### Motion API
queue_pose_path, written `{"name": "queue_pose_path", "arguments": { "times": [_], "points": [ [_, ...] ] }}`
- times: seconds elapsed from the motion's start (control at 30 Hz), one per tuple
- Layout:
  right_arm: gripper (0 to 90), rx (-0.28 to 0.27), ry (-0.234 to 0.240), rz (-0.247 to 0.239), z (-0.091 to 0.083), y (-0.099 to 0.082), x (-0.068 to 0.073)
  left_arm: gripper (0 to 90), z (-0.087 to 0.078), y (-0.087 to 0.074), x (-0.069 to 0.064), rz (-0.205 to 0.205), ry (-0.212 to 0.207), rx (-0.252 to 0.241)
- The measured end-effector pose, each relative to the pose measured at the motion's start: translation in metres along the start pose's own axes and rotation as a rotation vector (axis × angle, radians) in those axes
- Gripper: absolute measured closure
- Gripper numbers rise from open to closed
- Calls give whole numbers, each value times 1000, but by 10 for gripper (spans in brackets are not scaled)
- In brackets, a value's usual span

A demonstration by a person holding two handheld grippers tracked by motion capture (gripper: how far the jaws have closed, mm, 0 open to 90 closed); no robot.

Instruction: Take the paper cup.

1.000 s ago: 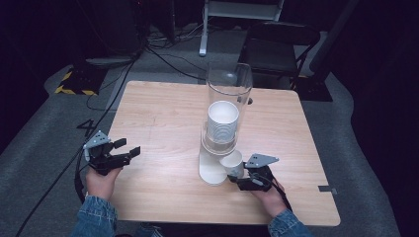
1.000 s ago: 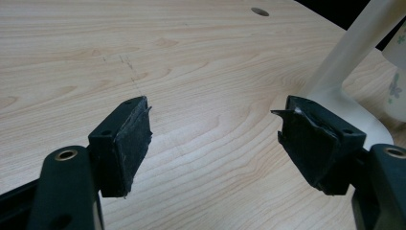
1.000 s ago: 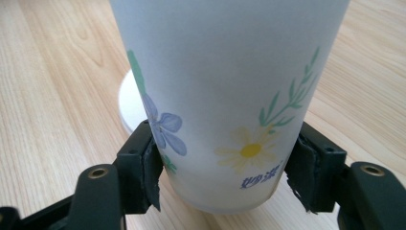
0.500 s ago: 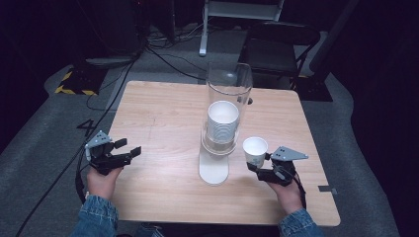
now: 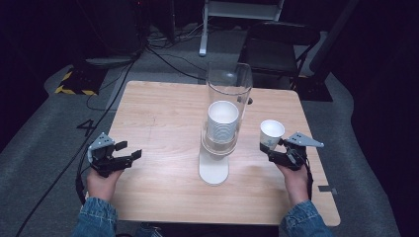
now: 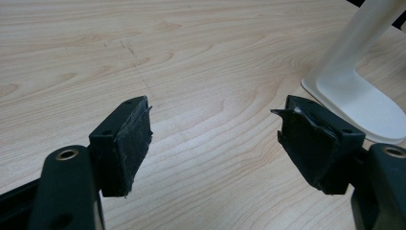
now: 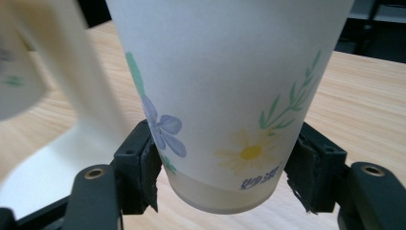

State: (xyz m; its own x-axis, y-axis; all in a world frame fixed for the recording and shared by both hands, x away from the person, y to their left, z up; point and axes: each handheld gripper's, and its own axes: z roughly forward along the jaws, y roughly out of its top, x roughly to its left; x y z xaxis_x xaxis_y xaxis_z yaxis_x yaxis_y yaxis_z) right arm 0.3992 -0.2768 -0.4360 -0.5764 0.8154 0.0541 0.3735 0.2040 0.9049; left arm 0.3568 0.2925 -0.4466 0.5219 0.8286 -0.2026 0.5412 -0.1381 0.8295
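The wooden worktop (image 5: 163, 123) lay mostly bare. From its centre, the whole span toward 9 o'clock and 10 o'clock was open wood up to the far and left edges, and a narrower open strip ran along the near edge at 6 o'clock. At the centre stood a cup dispenser (image 5: 222, 133): a clear upright tube holding a stack of white cups, carried on a white stand whose flat foot (image 5: 213, 170) reached toward 6 o'clock.

The left claw (image 5: 123, 157) sat at about 8 o'clock, near the left edge, its jaws spread apart with nothing between them; in the left gripper view the left claw (image 6: 215, 139) hung just over bare wood, with the white foot (image 6: 359, 103) off at its 2 o'clock.

The right claw (image 5: 271, 150) sat at about 4 o'clock, close to the right edge, clenched on a paper cup (image 5: 272, 132). The cup stood upright, mouth up, just to the right of the dispenser and apart from it. In the right gripper view the paper cup (image 7: 225, 96) was white, printed with a blue flower, a yellow daisy and green sprigs, and the pads (image 7: 148, 175) pressed its lower wall on both sides. Its base seemed to be lifted clear of the wood, though the view was too close to be sure.
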Motion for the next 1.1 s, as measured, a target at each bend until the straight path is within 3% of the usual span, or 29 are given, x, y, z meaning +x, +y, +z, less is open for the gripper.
{"name": "queue_pose_path", "arguments": {
  "times": [0.1, 0.23, 0.5, 0.8, 0.97, 1.1],
  "points": [
    [355, 15, -34, 14, 6, -2, -6, 265, 0, 0, 0, -1, -2, 2],
    [355, 55, -116, 30, 18, -8, -22, 268, 0, 0, 0, 2, -5, 3],
    [354, 114, -192, 59, 36, -17, -34, 269, 1, 0, -1, 6, -6, 3],
    [351, 157, -192, 78, 47, -24, -35, 269, 2, 0, -1, 7, -7, 5],
    [350, 188, -152, 95, 52, -28, -34, 269, 1, 0, -1, 4, -12, 5],
    [349, 223, -133, 71, 58, -30, -31, 269, 1, 0, 0, 4, -10, 7]
  ]
}}
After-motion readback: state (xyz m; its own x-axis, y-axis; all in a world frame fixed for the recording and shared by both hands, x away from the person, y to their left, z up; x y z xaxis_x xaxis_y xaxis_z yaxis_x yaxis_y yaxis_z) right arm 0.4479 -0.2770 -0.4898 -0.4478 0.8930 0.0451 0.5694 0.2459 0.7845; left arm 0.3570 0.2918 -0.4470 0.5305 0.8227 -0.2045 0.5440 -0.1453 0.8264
